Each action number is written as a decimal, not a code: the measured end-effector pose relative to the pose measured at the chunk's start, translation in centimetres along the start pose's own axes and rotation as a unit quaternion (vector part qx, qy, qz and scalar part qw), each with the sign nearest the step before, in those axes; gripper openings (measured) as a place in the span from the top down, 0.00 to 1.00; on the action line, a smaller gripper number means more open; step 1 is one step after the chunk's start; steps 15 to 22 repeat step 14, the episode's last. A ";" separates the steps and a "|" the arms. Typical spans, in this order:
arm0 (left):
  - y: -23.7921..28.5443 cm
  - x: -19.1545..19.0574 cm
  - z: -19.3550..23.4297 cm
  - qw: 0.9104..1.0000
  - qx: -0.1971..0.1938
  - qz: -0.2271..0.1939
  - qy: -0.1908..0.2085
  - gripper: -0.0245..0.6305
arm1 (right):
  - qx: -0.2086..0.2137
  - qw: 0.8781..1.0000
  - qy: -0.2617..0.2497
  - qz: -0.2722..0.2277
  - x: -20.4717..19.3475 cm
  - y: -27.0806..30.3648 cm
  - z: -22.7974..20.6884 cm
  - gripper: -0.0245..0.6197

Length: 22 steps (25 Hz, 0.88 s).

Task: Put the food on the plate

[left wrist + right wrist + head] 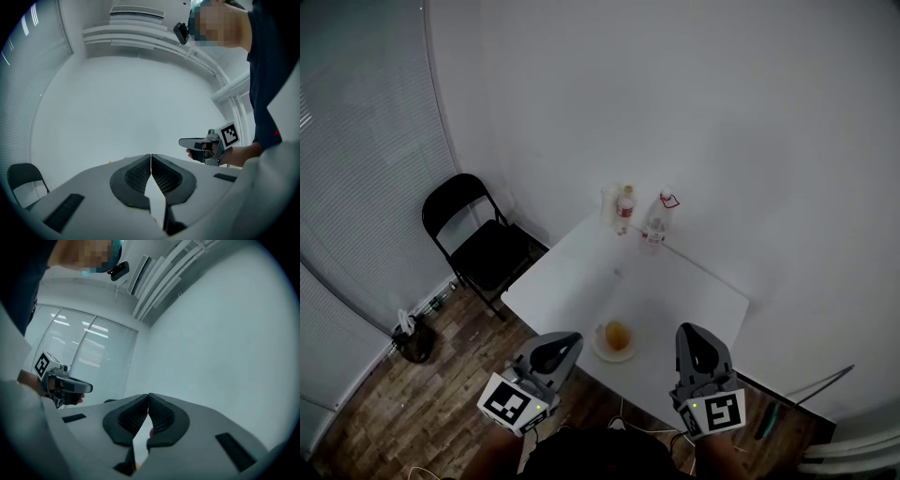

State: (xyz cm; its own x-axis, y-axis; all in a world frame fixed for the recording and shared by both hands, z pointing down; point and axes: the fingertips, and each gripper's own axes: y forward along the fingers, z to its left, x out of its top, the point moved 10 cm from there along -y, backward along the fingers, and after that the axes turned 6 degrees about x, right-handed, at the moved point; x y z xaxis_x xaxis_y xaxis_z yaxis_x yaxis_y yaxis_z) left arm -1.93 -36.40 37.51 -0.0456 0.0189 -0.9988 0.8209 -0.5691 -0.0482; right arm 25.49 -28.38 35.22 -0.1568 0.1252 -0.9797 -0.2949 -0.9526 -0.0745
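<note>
Sparse office-type room being indicated by bare white walls point(675, 94), closed window blinds point(356, 159), black folding chair point(483, 248) beside small white bench point(684, 291), wood-pattern floor point(431, 403).

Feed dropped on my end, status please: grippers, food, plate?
Left hand-held gripper shut, empty. Right hand-held gripper shut, empty. Food sits on plate. Bottles at table far edge, nothing blocking.

food point(617, 335): too small, we cannot tell its kind | bottles point(652, 234): labels too small for us | chair point(21, 180): we see it cut off at left edge
</note>
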 end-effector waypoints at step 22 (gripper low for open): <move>-0.4 0.2 -0.5 1.000 0.004 0.005 0.003 0.93 | 0.013 1.000 0.000 0.012 -0.2 0.1 0.1 0.93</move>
